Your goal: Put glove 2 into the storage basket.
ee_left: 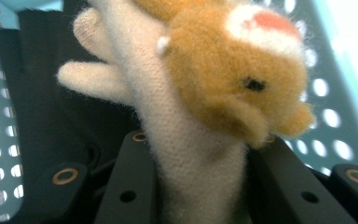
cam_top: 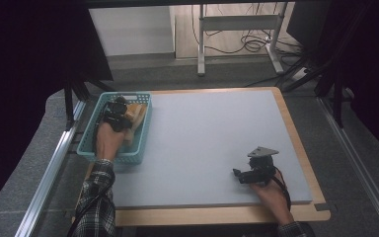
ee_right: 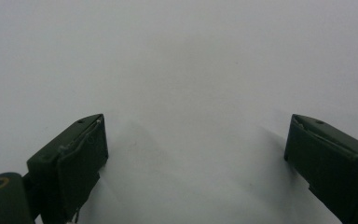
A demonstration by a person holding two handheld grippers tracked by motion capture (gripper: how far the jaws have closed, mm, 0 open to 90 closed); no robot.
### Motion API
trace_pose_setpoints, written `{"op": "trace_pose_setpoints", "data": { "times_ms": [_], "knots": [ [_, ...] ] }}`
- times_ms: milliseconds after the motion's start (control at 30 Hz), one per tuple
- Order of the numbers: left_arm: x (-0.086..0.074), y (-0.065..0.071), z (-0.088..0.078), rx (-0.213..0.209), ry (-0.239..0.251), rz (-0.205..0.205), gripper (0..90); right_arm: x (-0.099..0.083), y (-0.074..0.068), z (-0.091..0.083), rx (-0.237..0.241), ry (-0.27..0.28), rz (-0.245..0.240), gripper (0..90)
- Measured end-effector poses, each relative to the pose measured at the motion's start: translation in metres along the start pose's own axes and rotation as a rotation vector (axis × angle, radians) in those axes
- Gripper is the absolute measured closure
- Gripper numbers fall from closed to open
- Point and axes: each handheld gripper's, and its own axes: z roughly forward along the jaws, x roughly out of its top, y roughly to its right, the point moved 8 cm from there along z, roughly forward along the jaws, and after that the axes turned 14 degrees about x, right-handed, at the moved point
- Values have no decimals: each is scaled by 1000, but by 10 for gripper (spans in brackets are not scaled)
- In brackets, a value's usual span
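A: Plush toy point(ee_left: 205, 107), tan and cream, sits right between the jaws of the left gripper point(ee_left: 196, 186), and they're pinched on its cream body.

B: Where is all this on the table?

A: Far left. From the high view, the left gripper point(cam_top: 114, 114) is down inside the teal perforated basket point(cam_top: 90, 145) at the left edge of the grey mat point(cam_top: 212, 138), and the plush toy point(cam_top: 137, 114) lies in there just ahead of it.

B: Which way does the toy run?

A: Its long axis runs straight out from the jaws, away from the hand, in the left gripper view. The cream body is in the grip, the tan head with the black eye is at the far end, tipped toward the basket's holed wall point(ee_left: 326, 135). Two stubby cream paws stick off to the other side.

B: And the other hand?

A: The right gripper point(cam_top: 238, 174) rests well apart, near the mat's front right. Its jaws are spread wide over bare mat point(ee_right: 186, 70), nothing between them. So the left is plainly the nearer one.

B: Next move?

A: My guess: it calls for a straight lift up, clear of the basket rim.
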Motion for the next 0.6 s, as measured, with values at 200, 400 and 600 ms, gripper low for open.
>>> {"op": "trace_pose_setpoints", "data": {
  "times_ms": [200, 400, 600],
  "knots": [
    [1, 9, 17, -22, -36, 16, 713, 0, 0, 0, 0, 0, 0, 57],
    [7, 17, 20, -35, -40, 43, 676, 0, 0, 0, 0, 0, 1, 57],
    [9, 24, 24, -37, -45, 74, 554, 0, 0, 0, 0, 0, 0, 57]
  ]
}}
